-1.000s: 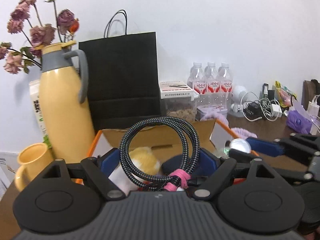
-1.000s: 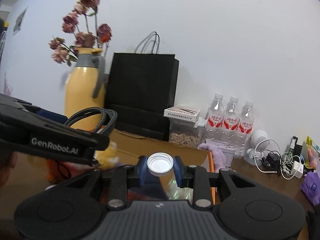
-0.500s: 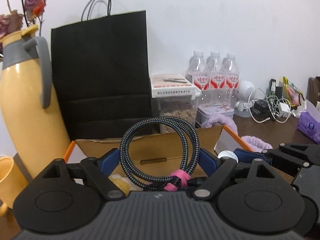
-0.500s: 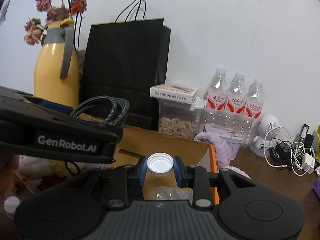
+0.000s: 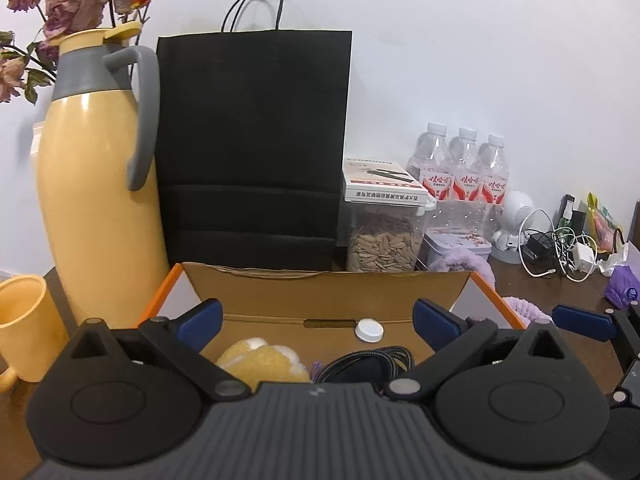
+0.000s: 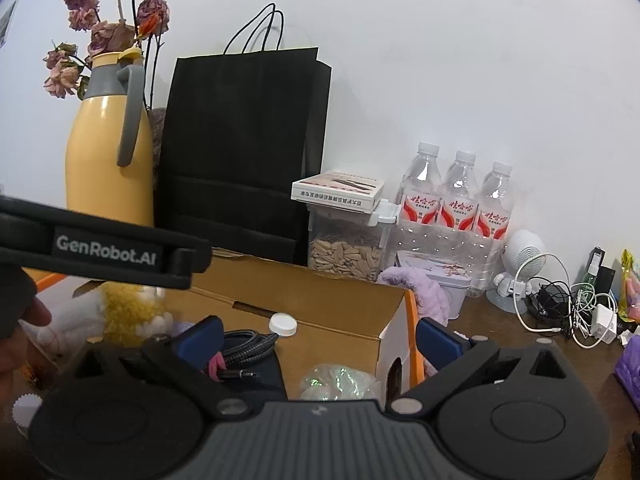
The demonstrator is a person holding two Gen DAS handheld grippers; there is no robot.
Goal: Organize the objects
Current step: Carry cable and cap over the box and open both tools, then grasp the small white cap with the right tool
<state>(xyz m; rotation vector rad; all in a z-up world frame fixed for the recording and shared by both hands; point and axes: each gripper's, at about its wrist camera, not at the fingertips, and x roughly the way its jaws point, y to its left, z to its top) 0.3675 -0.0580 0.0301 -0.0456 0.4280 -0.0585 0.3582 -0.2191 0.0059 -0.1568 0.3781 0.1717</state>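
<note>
Brown table [image 5: 560, 296], open-topped cardboard box [image 5: 320, 292] between spread grippers.

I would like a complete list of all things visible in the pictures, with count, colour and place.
cardboard box: 1, brown, front centre
white cap: 1, white, in box
braided cable: 1, black, in box
plush toy: 1, yellow, in box
jug: 1, yellow, left
mug: 1, yellow, far left
paper bag: 1, black, behind box
water bottles: 3, clear, right
seed container: 1, clear, beside bag
left gripper: open, above box
right gripper: open, above box
</note>
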